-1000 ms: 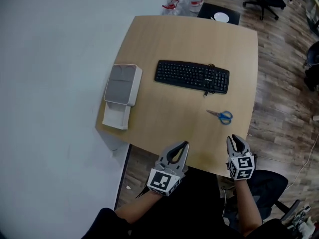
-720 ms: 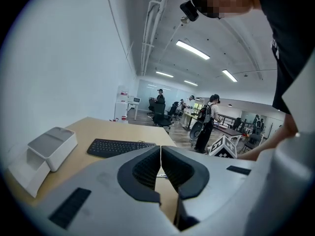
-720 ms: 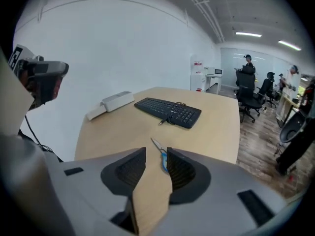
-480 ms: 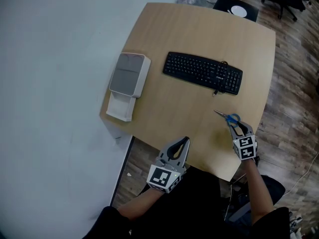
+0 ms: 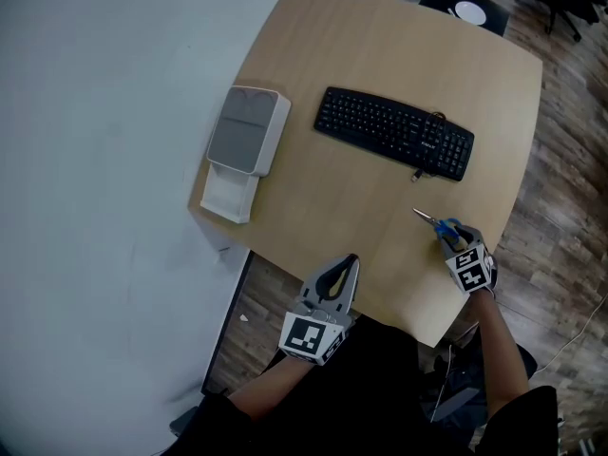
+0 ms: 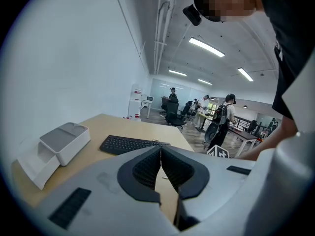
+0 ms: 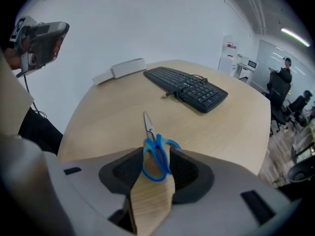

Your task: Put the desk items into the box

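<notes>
Blue-handled scissors (image 5: 439,224) lie near the wooden desk's (image 5: 323,207) front right edge, blades pointing towards the keyboard. My right gripper (image 5: 450,238) is down at them, its jaws opening, with the blue handles (image 7: 156,154) between the pads (image 7: 184,168) and gaps on both sides. My left gripper (image 5: 346,267) hovers at the desk's near edge, jaws shut with nothing in them (image 6: 161,157). The white box (image 5: 247,131) with a grey top sits at the desk's left side, a white tray-like part (image 5: 224,196) sticking out in front of it.
A black keyboard (image 5: 394,133) with a loose cable lies across the middle of the desk. A white wall runs along the left. Bottles stand on the floor past the far edge, and office chairs stand on the wooden floor at the far right.
My right gripper has moved forward from the near edge onto the scissors and opened around their handles. The left gripper has hardly moved.
</notes>
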